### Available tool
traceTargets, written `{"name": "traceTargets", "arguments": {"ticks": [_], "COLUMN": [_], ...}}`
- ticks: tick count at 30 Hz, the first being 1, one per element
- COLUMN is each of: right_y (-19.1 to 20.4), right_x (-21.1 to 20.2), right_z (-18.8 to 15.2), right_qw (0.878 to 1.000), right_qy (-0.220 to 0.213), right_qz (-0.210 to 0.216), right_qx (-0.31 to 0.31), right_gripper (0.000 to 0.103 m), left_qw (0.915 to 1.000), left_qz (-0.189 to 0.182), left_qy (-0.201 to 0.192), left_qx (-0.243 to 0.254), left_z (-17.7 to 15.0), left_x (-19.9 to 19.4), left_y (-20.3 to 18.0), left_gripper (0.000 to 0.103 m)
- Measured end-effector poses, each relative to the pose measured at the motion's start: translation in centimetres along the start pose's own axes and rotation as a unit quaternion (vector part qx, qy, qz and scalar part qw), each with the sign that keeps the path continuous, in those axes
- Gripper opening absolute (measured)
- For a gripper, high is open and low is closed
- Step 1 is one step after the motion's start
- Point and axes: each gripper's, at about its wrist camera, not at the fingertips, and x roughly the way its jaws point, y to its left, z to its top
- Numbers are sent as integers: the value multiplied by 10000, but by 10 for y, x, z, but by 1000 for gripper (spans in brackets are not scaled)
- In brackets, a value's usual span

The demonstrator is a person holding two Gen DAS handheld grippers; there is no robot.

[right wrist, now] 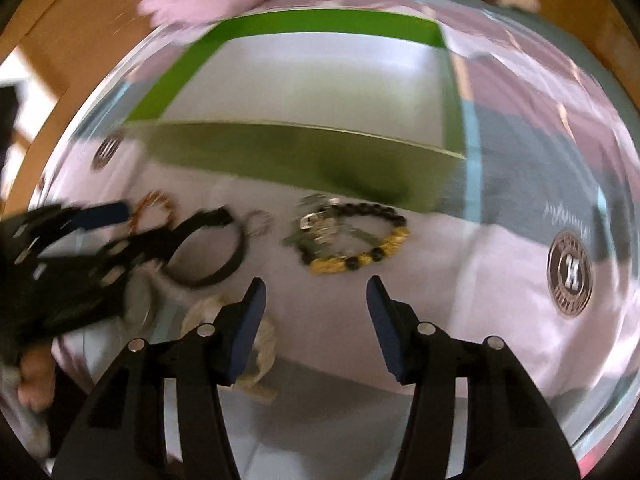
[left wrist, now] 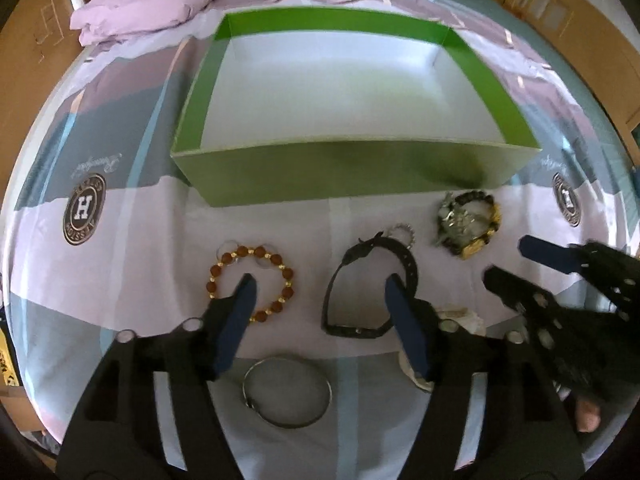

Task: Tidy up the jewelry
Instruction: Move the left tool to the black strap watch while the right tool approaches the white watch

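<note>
An open green box (left wrist: 360, 178) with a white inside lies on the bed. In front of it lie a brown bead bracelet (left wrist: 280, 264), a black watch strap (left wrist: 400, 250), a silver bangle (left wrist: 286, 424), a small silver ring (left wrist: 402, 234) and a black-and-yellow bead bracelet (left wrist: 478, 240) tangled with metal charms. My left gripper (left wrist: 320, 284) hangs open over the brown bracelet and the strap, holding nothing. My right gripper (right wrist: 316, 284) is open and empty just short of the black-and-yellow bracelet (right wrist: 360, 250). The right wrist view is blurred.
The patterned bedsheet (left wrist: 120, 160) covers the whole surface. A lilac garment (left wrist: 152, 4) is crumpled behind the box at the left. A cream shell-like piece (right wrist: 262, 340) lies by my right gripper's left finger. Wooden furniture (left wrist: 24, 60) stands at both sides.
</note>
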Motion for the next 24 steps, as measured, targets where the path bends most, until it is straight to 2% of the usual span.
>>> {"name": "traceTargets", "arguments": {"ticks": [1,2,4,6,8,10,12,13,14,15,16,19,21,23,24], "right_y": [5,10,20,31,36,36,30,28,23,20,15,3,-1,-10,-9], "right_x": [-1,0,10,23,33,42,38,35,31,27,24,25,31,25,26], "right_z": [-3,-6,-12,-17,-22,-25,-24,-23,-21,-19,-18,-15,-14,-12,-12], "right_qw": [9996,9988,9972,9951,9940,9931,9953,9960,9969,9972,9972,9962,9962,9964,9965], "right_qy": [138,255,467,661,776,873,778,730,626,542,455,452,528,542,516], "right_qz": [189,268,201,58,-139,-202,-153,-150,-226,-331,-506,-747,-692,-625,-643], "right_qx": [-180,-307,-554,-727,-762,-763,-559,-502,-429,-384,-305,-82,80,162,159], "right_gripper": [55,55,55,55,52,10,6,6,6,6,6,7,9,19,27], "left_qw": [10000,9998,9994,9993,9991,9991,9991,9991,9992,9993,9993,9994,9991,9991,9991], "left_qz": [-29,-57,-111,-55,124,194,217,184,158,66,17,177,316,229,198], "left_qy": [83,165,328,375,394,382,353,344,336,351,378,259,168,199,230], "left_qx": [-14,-28,-87,-50,22,64,127,152,157,140,75,-121,-247,-308,-296], "left_z": [0,0,-1,-1,-1,-3,-2,-2,-2,0,1,5,7,8,8], "left_x": [4,9,17,23,28,29,28,28,27,28,29,23,18,18,19], "left_y": [2,3,7,7,6,4,2,2,2,2,5,18,27,31,30], "left_gripper": [48,44,31,26,26,26,26,25,20,4,2,2,2,3,4]}}
